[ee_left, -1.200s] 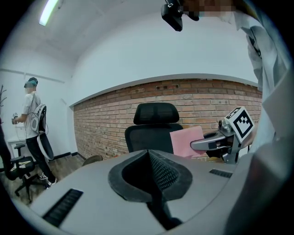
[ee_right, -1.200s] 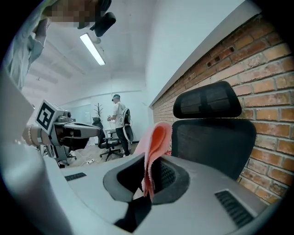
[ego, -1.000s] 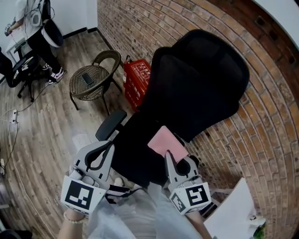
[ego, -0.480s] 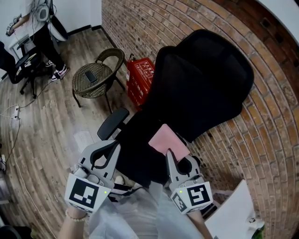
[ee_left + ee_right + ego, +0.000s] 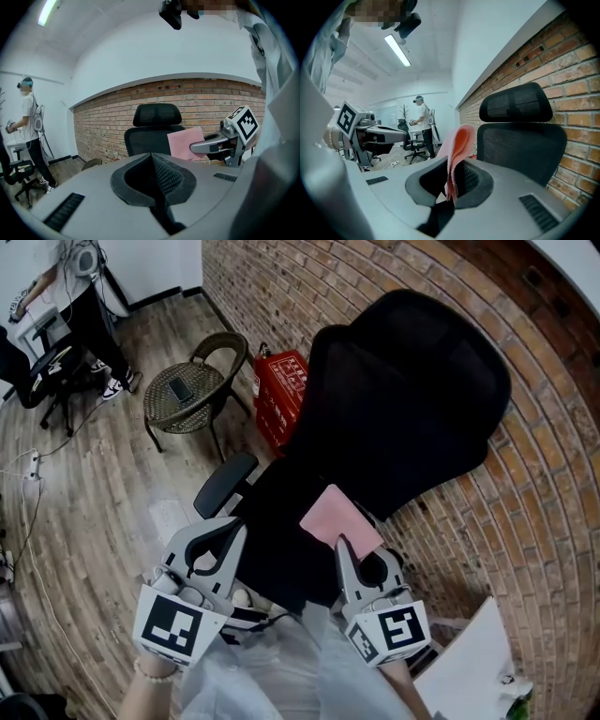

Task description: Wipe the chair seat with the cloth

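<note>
Pinching the pink cloth (image 5: pixel 339 518) in my right gripper (image 5: pixel 345 551), I hover over the chair seat (image 5: pixel 279 538) directly below; my left gripper (image 5: pixel 223 532) is closed, empty.

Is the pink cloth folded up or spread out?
Folded. The right gripper view shows the pink cloth doubled over in layers, pinched by the right gripper.

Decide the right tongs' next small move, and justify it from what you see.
Probably lower the right tongs until the cloth lies on the seat. They are shut on the cloth, which seems held above the seat, not touching it, so wiping cannot start.
</note>
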Demonstrator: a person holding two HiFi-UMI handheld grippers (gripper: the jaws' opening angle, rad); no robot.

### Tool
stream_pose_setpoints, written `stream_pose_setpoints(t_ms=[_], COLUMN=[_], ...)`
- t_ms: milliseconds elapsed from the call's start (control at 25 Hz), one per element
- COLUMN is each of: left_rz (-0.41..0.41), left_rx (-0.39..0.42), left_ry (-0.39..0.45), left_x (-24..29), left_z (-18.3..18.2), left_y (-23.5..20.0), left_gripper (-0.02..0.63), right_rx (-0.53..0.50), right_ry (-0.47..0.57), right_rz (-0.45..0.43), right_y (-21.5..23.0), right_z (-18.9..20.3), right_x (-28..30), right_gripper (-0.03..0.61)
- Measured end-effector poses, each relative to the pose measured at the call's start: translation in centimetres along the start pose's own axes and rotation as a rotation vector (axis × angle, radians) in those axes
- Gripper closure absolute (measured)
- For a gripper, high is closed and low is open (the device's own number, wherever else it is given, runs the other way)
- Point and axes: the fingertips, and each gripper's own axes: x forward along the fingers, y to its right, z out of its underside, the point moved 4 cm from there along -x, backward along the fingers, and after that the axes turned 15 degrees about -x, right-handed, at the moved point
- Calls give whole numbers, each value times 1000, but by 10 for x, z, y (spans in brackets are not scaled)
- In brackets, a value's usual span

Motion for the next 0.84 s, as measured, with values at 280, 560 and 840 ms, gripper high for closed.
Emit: stream_pose_setpoints(t_ms=[280,560,840], left_rz=[4,3,12], left_rx=[-4,-2,7], left_ry=[-3,-4,3], left_x=[5,8,12], left_z=[-1,-1,-3], left_y=[3,6,9], left_gripper=[595,595,595], right_rx=[5,8,15], right_ry=[-10,-14,-19], right_rz=[3,-2,-8], right_y=[4,6,3], right_z=[4,6,9], right_x=[-2,-3,-2], right_gripper=[528,528,528])
